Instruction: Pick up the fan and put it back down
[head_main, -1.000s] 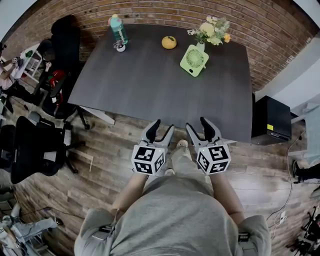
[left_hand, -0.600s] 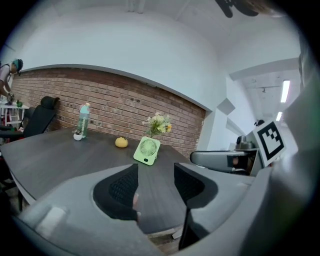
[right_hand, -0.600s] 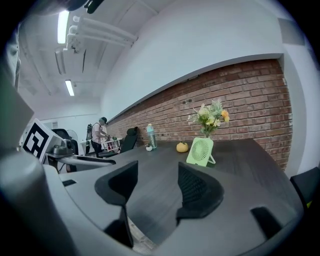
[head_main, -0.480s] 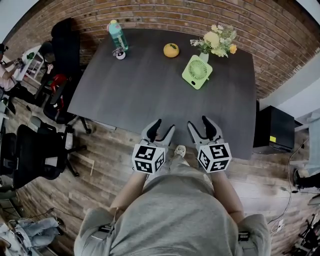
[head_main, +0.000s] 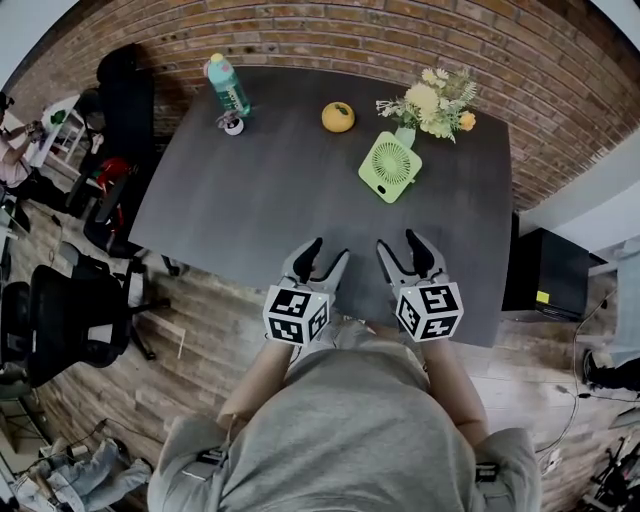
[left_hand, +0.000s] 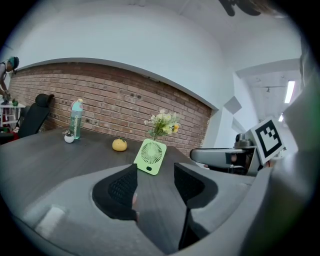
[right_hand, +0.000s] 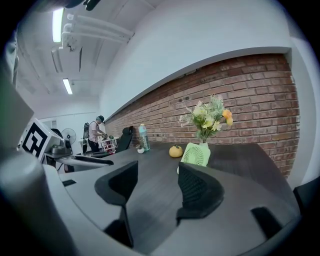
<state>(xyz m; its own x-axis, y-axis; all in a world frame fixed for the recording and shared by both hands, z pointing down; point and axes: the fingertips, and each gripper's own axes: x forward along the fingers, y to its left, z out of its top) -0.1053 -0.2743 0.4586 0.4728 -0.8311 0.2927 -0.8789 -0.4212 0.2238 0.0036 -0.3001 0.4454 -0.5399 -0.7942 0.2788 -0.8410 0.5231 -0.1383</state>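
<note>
Dark table (head_main: 280, 190) by a brick wall (head_main: 300, 30). Fan (head_main: 390, 167) stands at the far side, 12 o'clock from the right gripper (head_main: 398, 247) and 1 o'clock from the left gripper (head_main: 325, 255). The right is nearer. Both grippers' jaws are wide and empty.

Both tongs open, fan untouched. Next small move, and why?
Probably reach the right tongs forward toward the fan: it stands across the table on that side, and the open, empty tongs are well short of it.

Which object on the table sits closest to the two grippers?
The green fan, standing nearer the person's edge than the orange, the flowers and the bottle lined along the brick wall.
</note>
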